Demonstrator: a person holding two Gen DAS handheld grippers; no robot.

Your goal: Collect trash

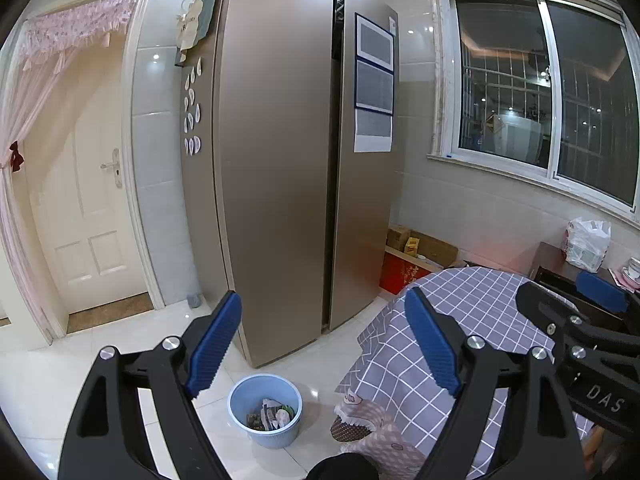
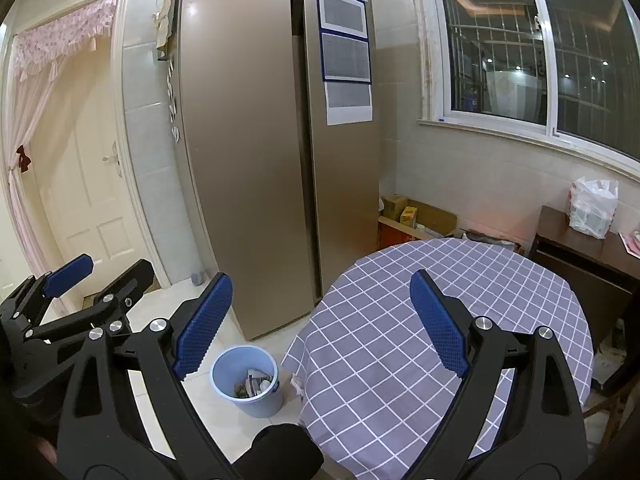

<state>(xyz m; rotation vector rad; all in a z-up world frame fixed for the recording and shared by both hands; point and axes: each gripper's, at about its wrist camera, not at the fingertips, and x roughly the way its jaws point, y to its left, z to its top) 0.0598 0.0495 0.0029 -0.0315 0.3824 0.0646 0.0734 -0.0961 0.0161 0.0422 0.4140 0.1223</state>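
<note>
A light blue waste bin (image 1: 240, 404) (image 2: 224, 372) stands on the white tiled floor between the fridge and the round table. Crumpled wrappers and paper scraps (image 1: 274, 414) (image 2: 254, 386) lie at its bottom. My left gripper (image 1: 323, 320) hangs open high above the bin, with nothing between its blue pads. My right gripper (image 2: 320, 304) is open too and empty, held over the near edge of the table. Each shows in the other's view: the right gripper (image 1: 580, 300) at the right edge, the left gripper (image 2: 104, 272) at the left edge.
A tall bronze fridge (image 1: 280, 160) (image 2: 248, 160) rises behind the bin. The round table has a grey checked cloth (image 1: 472, 312) (image 2: 400, 320). A chair with a pink cushion (image 1: 372, 428) is tucked beside it. A dark side cabinet (image 2: 580, 248) carries a plastic bag (image 2: 592, 208). Boxes (image 1: 416, 248) sit under the window.
</note>
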